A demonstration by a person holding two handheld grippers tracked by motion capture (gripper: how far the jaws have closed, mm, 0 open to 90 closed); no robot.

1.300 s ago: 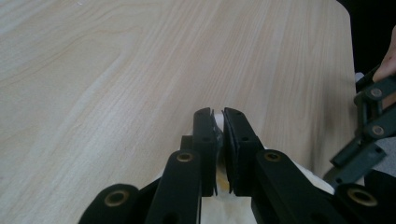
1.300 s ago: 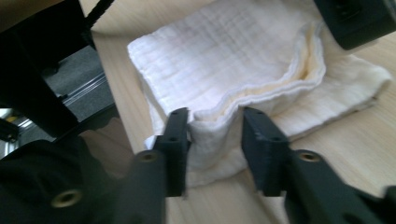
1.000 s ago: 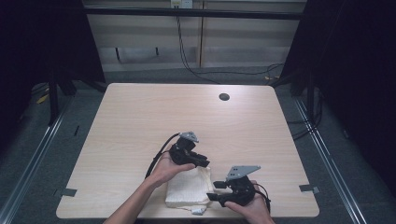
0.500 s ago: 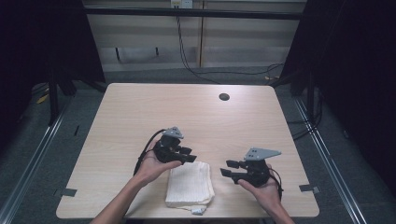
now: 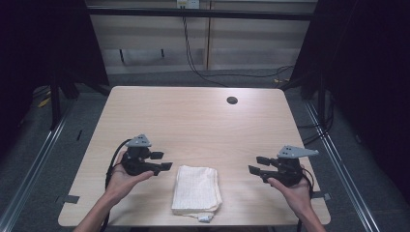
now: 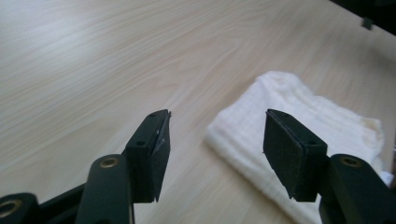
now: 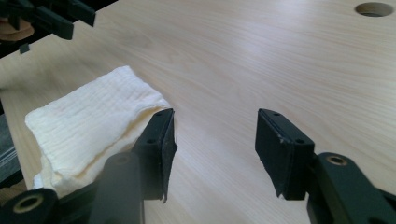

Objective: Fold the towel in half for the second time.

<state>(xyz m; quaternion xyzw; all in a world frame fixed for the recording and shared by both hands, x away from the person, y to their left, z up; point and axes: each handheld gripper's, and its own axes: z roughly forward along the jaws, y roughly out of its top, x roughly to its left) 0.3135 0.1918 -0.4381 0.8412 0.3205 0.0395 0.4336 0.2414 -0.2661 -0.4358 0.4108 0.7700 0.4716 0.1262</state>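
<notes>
Both hands have pulled apart since the earlier frames: we were bunched over the cloth, now each gripper sits off to its own side and the folded cloth lies alone between them.

Left to right:
- left gripper (image 5: 161, 161): to the left of the cloth, near it, not touching. Jaws have just been opening, now stand apart with nothing between the pads; bare table shows through the gap in the left gripper view.
- folded cloth (image 5: 197, 188): cream, flat on the table (image 5: 193, 121) near the front edge, roughly centred between our hands. A small tag or corner sticks out at its near edge.
- right gripper (image 5: 258, 165): well to the right of the cloth, jaws apart, empty. They closed slightly and have just reopened.
- Cable hole (image 5: 232, 100) far back, irrelevant.

Risks from here, our judgement:
- Cloth sits close to the front edge; a careless sweep or a cable drag coming back in could push it off or undo the fold.
- A pinch on the top layer alone would peel the stack open.

Hard to tell:
- How many layers the fold has.
- What the bit at the near edge is, tag or loose corner.
- Cloth's far end is cut off in the left gripper view (image 6: 299, 116); one jaw covers part of it in the right gripper view (image 7: 93, 121).
</notes>
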